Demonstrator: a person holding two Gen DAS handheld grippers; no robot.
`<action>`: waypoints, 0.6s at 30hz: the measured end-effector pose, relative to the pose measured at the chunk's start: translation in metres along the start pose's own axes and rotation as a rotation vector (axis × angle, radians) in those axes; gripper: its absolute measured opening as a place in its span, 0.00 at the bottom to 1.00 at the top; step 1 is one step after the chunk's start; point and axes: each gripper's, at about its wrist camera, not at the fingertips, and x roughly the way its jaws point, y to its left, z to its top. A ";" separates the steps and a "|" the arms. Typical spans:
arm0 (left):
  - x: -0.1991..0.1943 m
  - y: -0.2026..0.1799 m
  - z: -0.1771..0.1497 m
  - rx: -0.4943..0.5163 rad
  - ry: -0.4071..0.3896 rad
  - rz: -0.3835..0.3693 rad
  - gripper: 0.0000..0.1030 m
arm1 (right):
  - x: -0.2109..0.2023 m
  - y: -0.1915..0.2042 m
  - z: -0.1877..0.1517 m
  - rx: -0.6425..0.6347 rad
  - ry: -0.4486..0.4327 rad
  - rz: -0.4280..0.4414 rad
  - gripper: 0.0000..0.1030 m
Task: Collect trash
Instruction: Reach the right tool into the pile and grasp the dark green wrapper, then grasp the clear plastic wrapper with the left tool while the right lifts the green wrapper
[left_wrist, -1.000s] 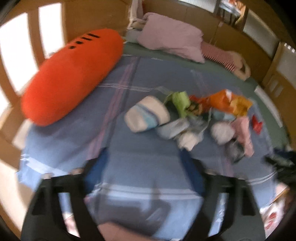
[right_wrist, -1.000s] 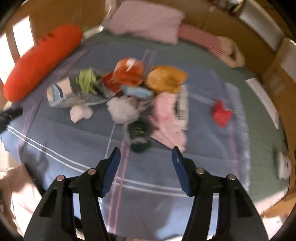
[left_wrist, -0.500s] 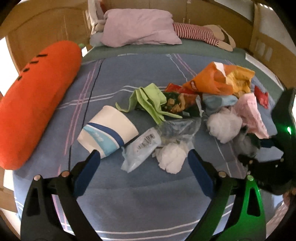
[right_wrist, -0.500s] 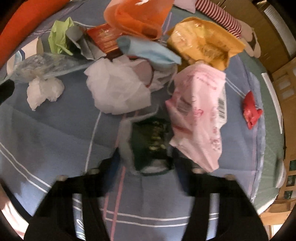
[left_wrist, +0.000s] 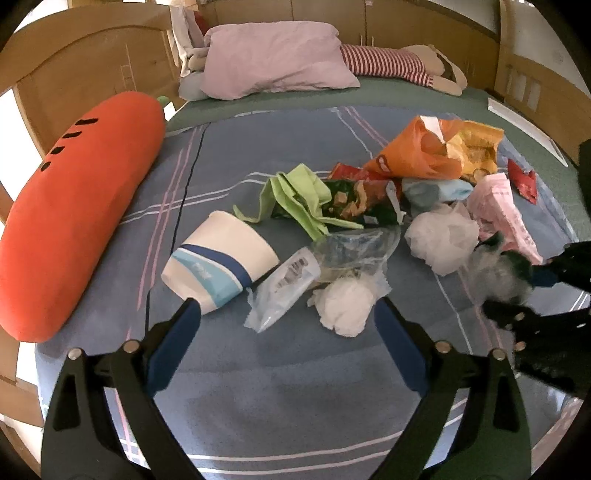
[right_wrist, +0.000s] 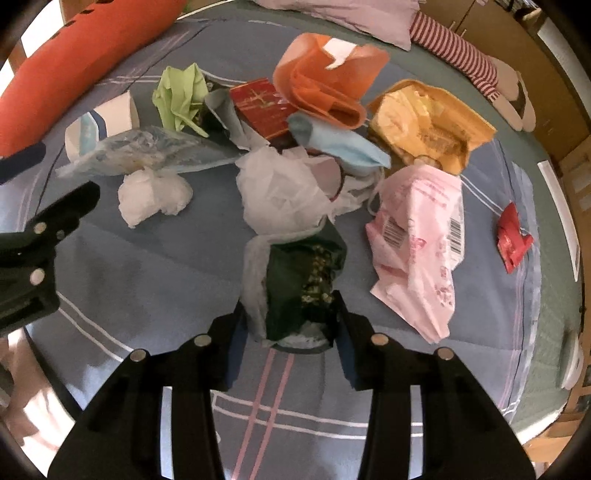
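A pile of trash lies on the blue plaid bedspread (left_wrist: 258, 387). My right gripper (right_wrist: 291, 325) has its jaws around a dark green wrapper (right_wrist: 303, 280) with clear plastic, touching both sides; it also shows blurred in the left wrist view (left_wrist: 506, 269). My left gripper (left_wrist: 288, 317) is open and empty, just short of a crumpled white tissue (left_wrist: 343, 302), a clear plastic wrapper (left_wrist: 284, 288) and a paper cup (left_wrist: 218, 258) on its side. Beyond lie a green wrapper (left_wrist: 299, 199), an orange bag (right_wrist: 325, 85), a yellow bag (right_wrist: 428, 129), a pink bag (right_wrist: 421, 236), a white plastic wad (right_wrist: 284, 192) and a small red wrapper (right_wrist: 511, 236).
A big orange carrot cushion (left_wrist: 74, 206) lies along the left of the bed. A lilac pillow (left_wrist: 273, 62) and a striped soft toy (left_wrist: 399, 66) lie at the head. Wooden bed rails (left_wrist: 92, 62) surround the mattress. The bed's front edge is close below both grippers.
Both grippers moved in toward the pile. The right gripper's jaws closed in around the dark green wrapper. The left gripper stayed open, drawing nearer the tissue and cup.
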 end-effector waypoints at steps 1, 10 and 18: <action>0.002 0.000 0.000 0.006 0.004 -0.001 0.84 | -0.002 -0.002 -0.002 0.023 -0.020 -0.003 0.42; 0.018 0.069 0.004 -0.286 0.079 -0.323 0.49 | -0.042 -0.028 -0.026 0.098 -0.087 0.034 0.42; 0.039 0.024 0.027 -0.081 0.076 -0.266 0.53 | -0.069 -0.037 -0.044 0.138 -0.131 0.060 0.42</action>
